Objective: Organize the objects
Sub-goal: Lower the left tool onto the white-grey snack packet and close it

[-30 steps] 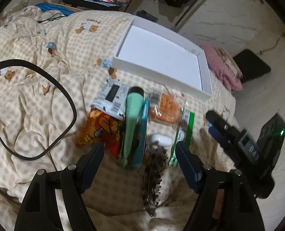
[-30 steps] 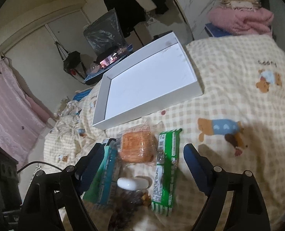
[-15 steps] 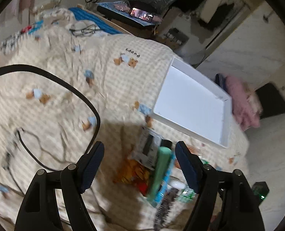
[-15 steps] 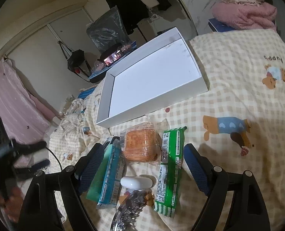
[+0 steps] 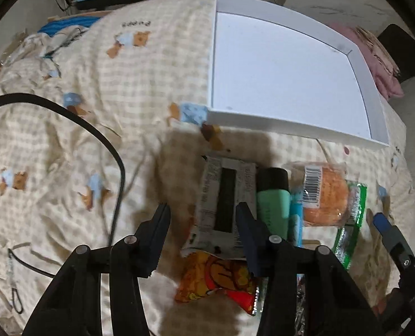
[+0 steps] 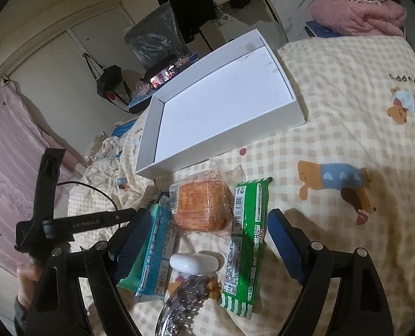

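Observation:
A white shallow box (image 5: 288, 70) lies empty on the checked bedspread; it also shows in the right wrist view (image 6: 221, 106). In front of it lie a grey-white packet (image 5: 225, 196), a green tube (image 5: 271, 204), an orange snack pack (image 6: 201, 204), a green wrapper (image 6: 246, 240), a blue-green pack (image 6: 154, 252), a white case (image 6: 193, 263), a hair clip (image 6: 179, 308) and a red-orange bag (image 5: 215, 277). My left gripper (image 5: 204, 221) is open, its fingers either side of the grey-white packet's left part. My right gripper (image 6: 207, 240) is open above the snack pack and white case.
A black cable (image 5: 95, 134) loops over the bedspread at left. A pink blanket pile (image 6: 358, 16) sits beyond the bed's right corner. Clutter and dark clothes stand at the room's far side.
My left gripper swung away over the bed, then came back down close over the grey-white packet. My right gripper moved slightly nearer the items. Both stay open.

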Demonstrator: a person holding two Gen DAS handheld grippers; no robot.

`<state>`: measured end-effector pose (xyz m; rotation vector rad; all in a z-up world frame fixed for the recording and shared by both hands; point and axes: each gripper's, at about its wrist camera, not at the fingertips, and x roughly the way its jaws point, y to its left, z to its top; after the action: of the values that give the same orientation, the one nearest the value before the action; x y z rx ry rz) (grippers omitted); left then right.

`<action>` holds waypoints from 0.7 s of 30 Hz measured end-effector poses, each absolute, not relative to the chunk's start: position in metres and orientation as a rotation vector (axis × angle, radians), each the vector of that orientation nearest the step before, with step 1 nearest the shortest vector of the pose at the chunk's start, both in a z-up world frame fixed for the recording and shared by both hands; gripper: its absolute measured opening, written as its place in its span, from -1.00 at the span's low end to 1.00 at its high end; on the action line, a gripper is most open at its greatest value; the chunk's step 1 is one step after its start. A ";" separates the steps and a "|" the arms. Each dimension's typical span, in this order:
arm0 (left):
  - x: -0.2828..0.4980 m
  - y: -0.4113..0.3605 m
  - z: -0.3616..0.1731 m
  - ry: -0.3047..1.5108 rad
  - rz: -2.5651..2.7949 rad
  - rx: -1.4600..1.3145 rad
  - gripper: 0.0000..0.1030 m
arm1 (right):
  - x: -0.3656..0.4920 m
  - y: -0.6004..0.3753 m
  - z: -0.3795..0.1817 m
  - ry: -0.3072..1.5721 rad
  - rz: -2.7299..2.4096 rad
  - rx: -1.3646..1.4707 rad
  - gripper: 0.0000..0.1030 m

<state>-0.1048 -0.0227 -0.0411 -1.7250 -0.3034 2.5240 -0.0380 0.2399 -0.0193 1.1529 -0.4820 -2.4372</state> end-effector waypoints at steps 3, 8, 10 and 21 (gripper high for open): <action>-0.105 -0.016 -0.045 -0.297 2.487 -1.694 0.12 | -0.038 0.241 -0.020 -0.489 -2.436 1.154 0.67; -0.106 -0.007 -0.051 -0.172 2.529 -1.709 0.46 | -0.037 0.238 -0.019 -0.474 -2.436 1.160 0.67; -0.108 -0.006 -0.056 -0.168 2.531 -1.714 0.49 | -0.037 0.237 -0.020 -0.464 -2.435 1.163 0.68; -0.107 -0.007 -0.056 -0.219 2.584 -1.603 -0.02 | -0.036 0.234 -0.019 -0.455 -2.445 1.161 0.67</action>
<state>-0.1066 -0.0074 -0.0559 -1.6035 -0.2193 2.5837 -0.0364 0.2339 -0.0190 1.1614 -0.4547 -2.4447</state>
